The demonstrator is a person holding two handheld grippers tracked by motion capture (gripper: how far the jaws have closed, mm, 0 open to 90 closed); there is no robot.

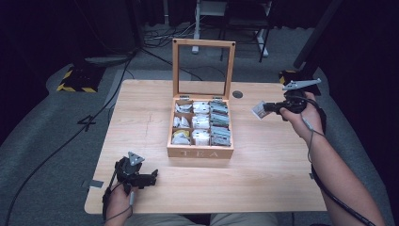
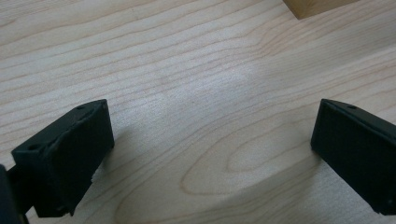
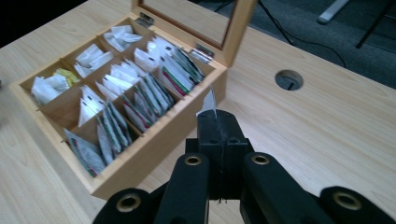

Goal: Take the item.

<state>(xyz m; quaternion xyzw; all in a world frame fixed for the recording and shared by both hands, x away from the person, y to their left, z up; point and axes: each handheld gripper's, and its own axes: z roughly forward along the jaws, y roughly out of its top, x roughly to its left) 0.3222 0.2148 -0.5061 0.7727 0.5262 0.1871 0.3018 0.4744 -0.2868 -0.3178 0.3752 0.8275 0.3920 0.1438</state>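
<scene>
Near the right edge of the wooden table (image 1: 141, 122), the right gripper (image 1: 266, 108) is held above the surface in the person's right hand (image 1: 303, 115), its jaws pointing left toward the tea box (image 1: 200, 151). A tea bag packet (image 1: 258, 109) is clamped between those jaws; in the right gripper view the jaws are seen pressed together, with the thin edge of the packet (image 3: 208, 102) standing up from their tips. The packet is held clear of the table, just to the right of the box and apart from it.

At the middle of the table the tea box is seen with its glass-paned lid (image 1: 203, 43) standing upright on the far side. Its compartments are filled with packets: white ones in the left and middle columns, darker green-edged ones in the right column, and a yellow one (image 1: 178, 133) in the near left compartment. A round cable hole (image 1: 237, 94) is set in the tabletop to the far right of the box.

Close to the near left corner, the left gripper (image 1: 151, 177) is held low in the left hand (image 1: 117, 200). In the left gripper view its jaws are spread wide apart over bare wood, nothing is held between them, and a corner of the box (image 2: 317, 6) is visible at the top edge.
</scene>
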